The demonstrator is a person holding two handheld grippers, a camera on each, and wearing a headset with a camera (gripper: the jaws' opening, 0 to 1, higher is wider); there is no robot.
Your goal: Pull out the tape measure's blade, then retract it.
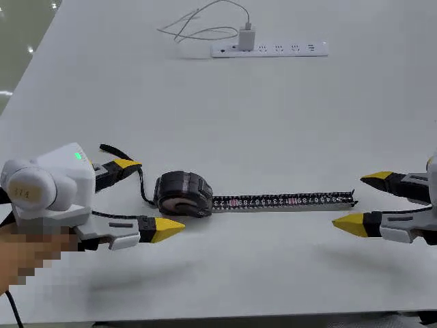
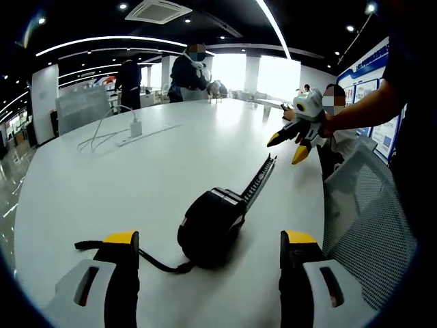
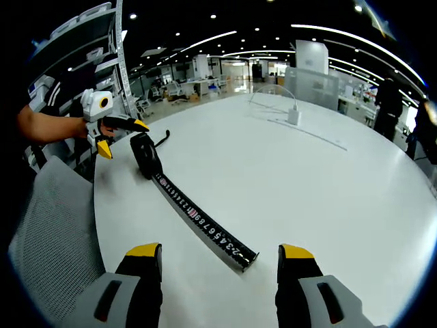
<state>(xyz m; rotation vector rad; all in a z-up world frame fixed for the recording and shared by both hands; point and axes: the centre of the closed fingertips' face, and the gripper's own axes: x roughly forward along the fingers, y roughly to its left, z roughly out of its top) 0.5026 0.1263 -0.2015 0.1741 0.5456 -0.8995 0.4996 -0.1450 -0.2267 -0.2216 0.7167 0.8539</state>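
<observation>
A black tape measure case lies on the white table, its black blade pulled out to the right with white numbers along it. A black wrist strap trails off the case to the left. My left gripper stands open just left of the case, its yellow-tipped jaws either side of the strap, touching nothing. In the left gripper view the case sits just ahead of the jaws. My right gripper is open, just off the blade's end.
A white power strip with a plugged-in charger and loose white cable lies at the table's far side. A grey mesh chair stands by the near edge. People stand beyond the far end of the table.
</observation>
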